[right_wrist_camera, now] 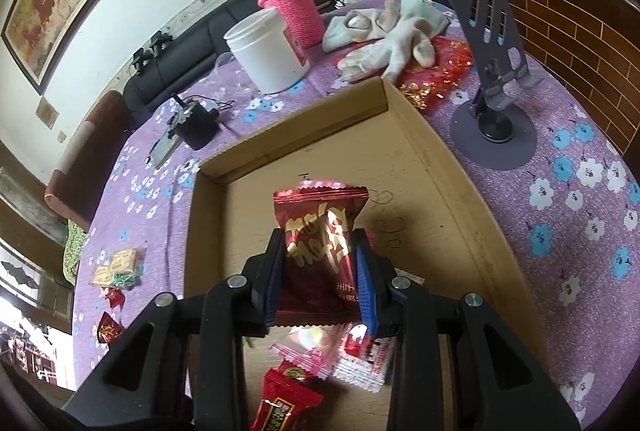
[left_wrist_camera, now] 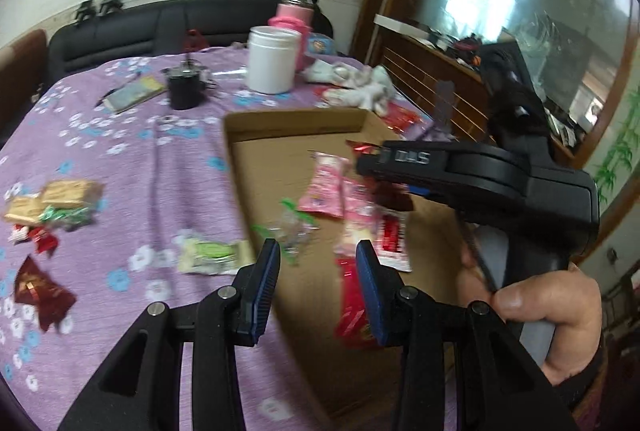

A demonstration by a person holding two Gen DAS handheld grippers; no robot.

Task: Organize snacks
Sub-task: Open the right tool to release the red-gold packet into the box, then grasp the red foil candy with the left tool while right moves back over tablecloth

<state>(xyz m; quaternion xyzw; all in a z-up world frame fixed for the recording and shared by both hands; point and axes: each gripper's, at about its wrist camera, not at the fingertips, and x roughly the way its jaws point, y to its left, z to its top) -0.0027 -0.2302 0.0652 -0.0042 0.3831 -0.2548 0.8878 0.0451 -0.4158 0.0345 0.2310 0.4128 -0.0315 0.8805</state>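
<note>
A shallow cardboard box point(left_wrist_camera: 296, 119) point(right_wrist_camera: 436, 167) lies on the purple flowered tablecloth. In it lie pink snack packets point(left_wrist_camera: 326, 187) point(right_wrist_camera: 316, 355), red packets point(left_wrist_camera: 354, 315) point(right_wrist_camera: 284, 403) and a clear green-tipped wrapper point(left_wrist_camera: 294, 227). My right gripper point(right_wrist_camera: 320, 255) is shut on a dark red snack packet point(right_wrist_camera: 320, 227) and holds it above the box floor. My left gripper point(left_wrist_camera: 318, 255) is open and empty over the box's left wall. The right gripper's body point(left_wrist_camera: 480, 175) shows in the left wrist view, over the box.
Loose snacks lie on the cloth left of the box: a pale green packet point(left_wrist_camera: 212, 255), golden biscuit packs point(left_wrist_camera: 68, 193) point(right_wrist_camera: 120, 263), red candies point(left_wrist_camera: 42, 291) point(right_wrist_camera: 108, 329). Behind stand a white jar point(left_wrist_camera: 274, 59) point(right_wrist_camera: 268, 51), pink bottle point(right_wrist_camera: 290, 7), black cup point(left_wrist_camera: 184, 87), white socks point(right_wrist_camera: 388, 31), phone stand point(right_wrist_camera: 492, 71).
</note>
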